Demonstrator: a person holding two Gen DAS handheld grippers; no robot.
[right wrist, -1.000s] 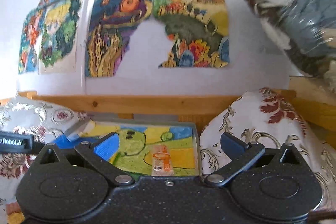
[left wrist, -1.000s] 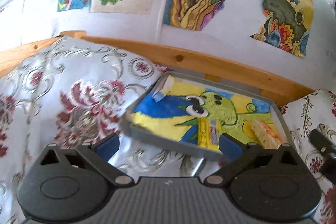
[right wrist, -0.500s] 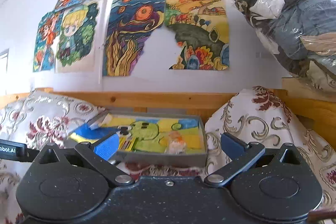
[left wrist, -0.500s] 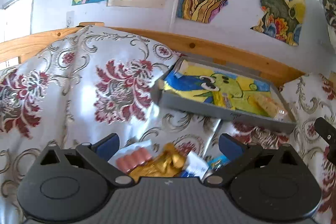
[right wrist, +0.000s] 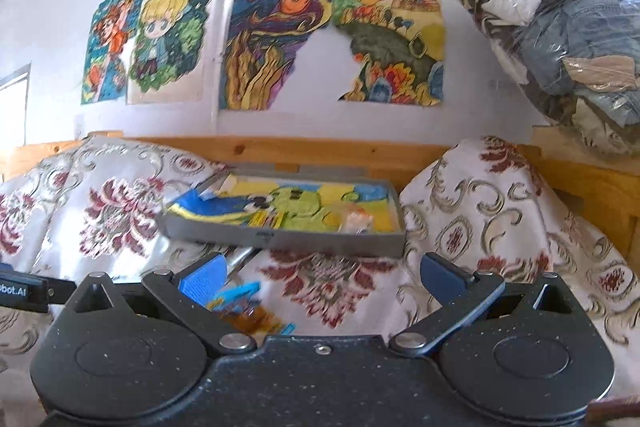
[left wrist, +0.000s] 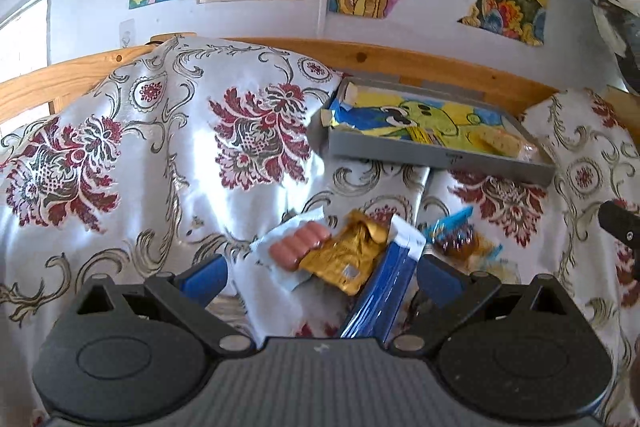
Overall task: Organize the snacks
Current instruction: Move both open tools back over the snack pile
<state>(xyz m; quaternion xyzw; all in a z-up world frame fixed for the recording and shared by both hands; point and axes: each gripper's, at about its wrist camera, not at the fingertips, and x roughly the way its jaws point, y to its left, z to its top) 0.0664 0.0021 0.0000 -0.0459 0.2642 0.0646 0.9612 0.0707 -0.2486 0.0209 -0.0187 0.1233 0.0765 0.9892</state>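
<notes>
Between the spread-open left claw (left wrist: 320, 277) fingers lie a crinkled gold foil snack packet (left wrist: 344, 259) and long blue wrapper (left wrist: 380, 295), pointing ahead toward the shallow grey tray (left wrist: 436, 157); the open right claw (right wrist: 324, 277) hovers empty.

Loose snacks sit in a small pile on the floral cloth, below and in front of the tray: a clear pack of pink sausages (left wrist: 300, 251), lying flat w/ its left end lowest; a crumpled gold foil packet (left wrist: 346, 259) overlapping its right end; a blue-and-white pouch (left wrist: 384, 291) slanting down-left, touching the gold one; a light-blue wrapper w/ brown contents (left wrist: 460, 239) just right of that. The grey tray (left wrist: 440, 157), lined w/ a green cartoon drawing, sits tilted near the wooden rail and holds a small yellow striped pack (left wrist: 424, 135) mid-tray and an orange-ish clear-wrapped snack (left wrist: 502, 143) toward its right end.
</notes>
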